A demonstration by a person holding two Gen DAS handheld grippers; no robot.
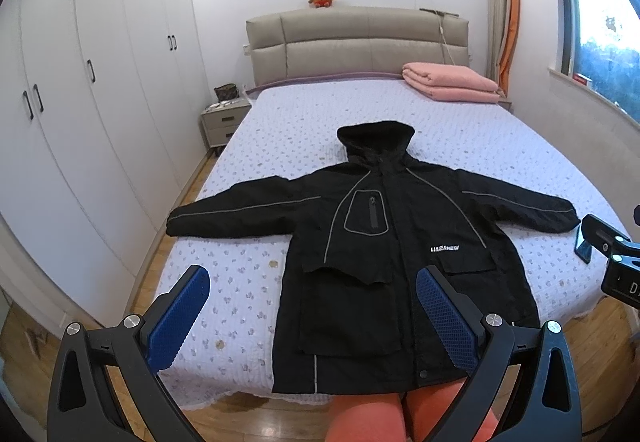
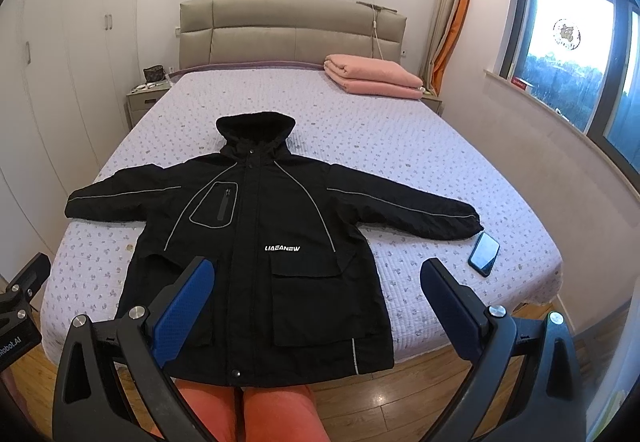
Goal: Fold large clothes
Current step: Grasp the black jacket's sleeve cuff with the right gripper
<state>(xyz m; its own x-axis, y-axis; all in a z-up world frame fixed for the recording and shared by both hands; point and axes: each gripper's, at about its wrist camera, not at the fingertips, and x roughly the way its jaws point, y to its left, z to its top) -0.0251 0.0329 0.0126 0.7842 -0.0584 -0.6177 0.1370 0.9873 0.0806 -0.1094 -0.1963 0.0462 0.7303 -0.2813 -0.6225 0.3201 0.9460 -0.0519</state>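
A black hooded jacket (image 1: 372,242) lies flat, front up, on the bed with both sleeves spread out and its hem at the foot edge. It also shows in the right wrist view (image 2: 260,242). My left gripper (image 1: 312,282) is open and empty, held above the foot of the bed over the jacket's lower left side. My right gripper (image 2: 318,276) is open and empty, over the jacket's lower right side. Neither touches the jacket.
The bed (image 1: 400,113) has a lilac quilted cover. A folded pink blanket (image 1: 452,81) lies near the headboard. A phone (image 2: 484,248) lies by the jacket's right cuff. Wardrobes (image 1: 80,101) and a nightstand (image 1: 224,121) stand left. The person's orange-clad legs (image 2: 272,414) are at the foot.
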